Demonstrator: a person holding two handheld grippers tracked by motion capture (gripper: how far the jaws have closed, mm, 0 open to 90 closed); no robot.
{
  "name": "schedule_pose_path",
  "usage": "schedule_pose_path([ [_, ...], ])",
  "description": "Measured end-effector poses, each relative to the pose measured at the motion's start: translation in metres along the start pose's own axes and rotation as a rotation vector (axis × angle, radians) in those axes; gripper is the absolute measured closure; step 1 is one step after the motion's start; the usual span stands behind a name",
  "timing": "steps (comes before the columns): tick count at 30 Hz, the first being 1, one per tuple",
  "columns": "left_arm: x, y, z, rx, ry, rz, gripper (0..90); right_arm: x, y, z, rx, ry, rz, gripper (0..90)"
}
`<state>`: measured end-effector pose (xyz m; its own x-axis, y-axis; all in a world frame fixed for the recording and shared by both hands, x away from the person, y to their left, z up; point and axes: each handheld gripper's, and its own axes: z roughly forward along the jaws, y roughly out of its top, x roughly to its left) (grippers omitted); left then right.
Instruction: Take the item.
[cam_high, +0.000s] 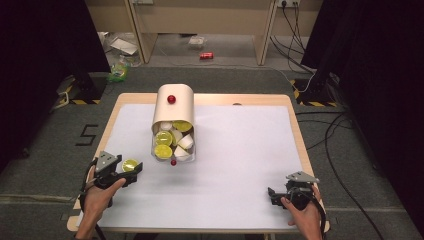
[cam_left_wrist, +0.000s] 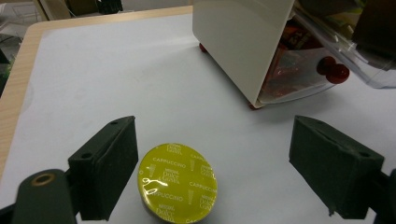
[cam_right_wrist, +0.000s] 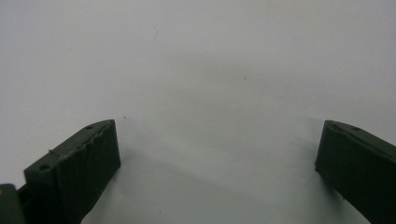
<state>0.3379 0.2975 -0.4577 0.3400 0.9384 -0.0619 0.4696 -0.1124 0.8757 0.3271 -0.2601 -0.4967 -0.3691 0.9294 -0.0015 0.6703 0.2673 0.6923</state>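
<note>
A cream box (cam_high: 174, 105) with a clear pull-out drawer (cam_high: 173, 148) stands at the table's middle; the drawer holds several coffee capsules, yellow-green and white. One yellow-green capsule (cam_left_wrist: 178, 189) marked Cappuccino sits on the white sheet between the jaws of my left gripper (cam_left_wrist: 219, 172), close to the left jaw; the jaws stand wide apart, open. In the high view that capsule (cam_high: 130, 165) lies at the left gripper (cam_high: 126, 171), left of the drawer. My right gripper (cam_high: 274, 195) rests open near the front right, over bare white sheet (cam_right_wrist: 210, 84).
A white sheet (cam_high: 240, 150) covers the wooden table (cam_high: 295, 125). Red knobs (cam_left_wrist: 332, 71) mark the drawer front and the box top (cam_high: 171, 99). Cables, a red can (cam_high: 206, 55) and litter lie on the floor beyond the table.
</note>
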Motion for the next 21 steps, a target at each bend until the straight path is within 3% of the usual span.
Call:
schedule_pose_path([
  [21,-0.01,0.001,-0.017,-0.021,-0.001,0.02,15.3,0.0,0.0,0.0,-0.002,0.001,0.003,0.2],
])
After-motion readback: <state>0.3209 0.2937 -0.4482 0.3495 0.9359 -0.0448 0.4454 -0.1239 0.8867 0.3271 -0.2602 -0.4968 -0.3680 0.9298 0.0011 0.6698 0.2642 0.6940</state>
